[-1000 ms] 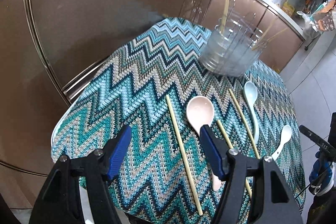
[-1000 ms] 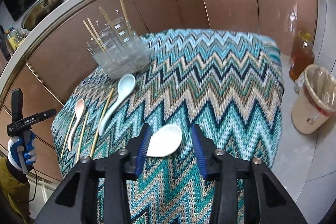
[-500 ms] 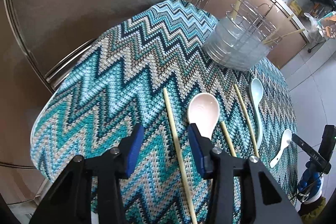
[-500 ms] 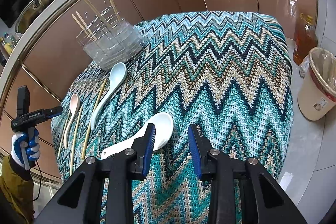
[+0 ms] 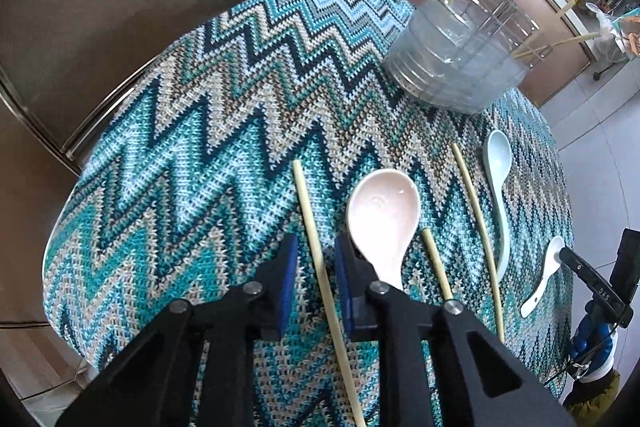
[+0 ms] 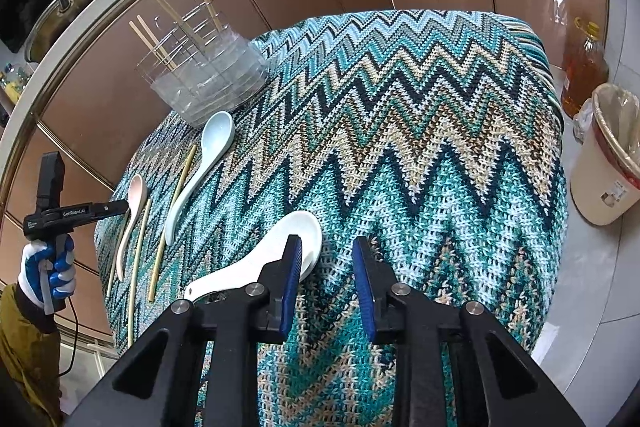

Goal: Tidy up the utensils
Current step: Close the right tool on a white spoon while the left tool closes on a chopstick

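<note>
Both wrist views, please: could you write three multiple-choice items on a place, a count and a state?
1. The light-blue spoon lies: A on the cloth beside the clear holder; B inside the holder; C in the bin.
2. Spoons on the cloth: A two; B three; C five.
3. The chopstick between the fingers of the left gripper is: A snapped; B lying flat; C standing upright.

A: its bowl rests by the holder's base.
B: pink spoon, white spoon, light-blue spoon.
B: it lies on the cloth while the jaws close around it.
</note>
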Available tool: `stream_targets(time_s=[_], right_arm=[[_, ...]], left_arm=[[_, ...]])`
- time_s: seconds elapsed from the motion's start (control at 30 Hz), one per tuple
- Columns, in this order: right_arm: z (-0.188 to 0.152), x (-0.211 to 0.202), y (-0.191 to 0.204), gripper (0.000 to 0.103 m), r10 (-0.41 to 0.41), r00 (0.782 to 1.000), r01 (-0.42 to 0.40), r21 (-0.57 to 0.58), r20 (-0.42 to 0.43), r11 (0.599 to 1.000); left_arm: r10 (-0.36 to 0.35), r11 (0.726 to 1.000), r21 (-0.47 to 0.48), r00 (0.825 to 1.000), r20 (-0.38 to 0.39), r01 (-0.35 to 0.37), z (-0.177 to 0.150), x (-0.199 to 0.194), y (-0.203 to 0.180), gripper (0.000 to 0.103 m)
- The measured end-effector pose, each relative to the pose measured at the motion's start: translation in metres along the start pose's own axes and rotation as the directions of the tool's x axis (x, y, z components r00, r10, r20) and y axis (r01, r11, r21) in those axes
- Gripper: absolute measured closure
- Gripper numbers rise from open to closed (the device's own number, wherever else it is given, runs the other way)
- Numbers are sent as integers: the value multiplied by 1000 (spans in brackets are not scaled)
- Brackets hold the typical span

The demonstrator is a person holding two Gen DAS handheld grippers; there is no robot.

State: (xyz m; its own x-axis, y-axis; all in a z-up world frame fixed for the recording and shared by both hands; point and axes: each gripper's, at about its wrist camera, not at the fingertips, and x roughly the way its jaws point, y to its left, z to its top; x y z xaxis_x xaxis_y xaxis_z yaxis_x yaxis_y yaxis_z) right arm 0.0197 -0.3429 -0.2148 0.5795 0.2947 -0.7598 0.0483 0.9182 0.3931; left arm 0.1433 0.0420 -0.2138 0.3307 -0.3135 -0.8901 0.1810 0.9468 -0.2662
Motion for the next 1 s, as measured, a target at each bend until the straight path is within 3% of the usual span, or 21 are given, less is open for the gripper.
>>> stream_targets(time_s=[0.23, 1.0], right_arm=[[4, 9, -3, 78, 15, 1000, -15, 5, -27, 1000], [19, 40, 10, 88, 21, 997, -25, -52, -78, 998]], left_arm=[[-6, 1000, -17, 1000, -31, 5, 8, 11, 0, 92], [-4, 1000, -18, 999, -42, 4, 12, 21, 0, 94]])
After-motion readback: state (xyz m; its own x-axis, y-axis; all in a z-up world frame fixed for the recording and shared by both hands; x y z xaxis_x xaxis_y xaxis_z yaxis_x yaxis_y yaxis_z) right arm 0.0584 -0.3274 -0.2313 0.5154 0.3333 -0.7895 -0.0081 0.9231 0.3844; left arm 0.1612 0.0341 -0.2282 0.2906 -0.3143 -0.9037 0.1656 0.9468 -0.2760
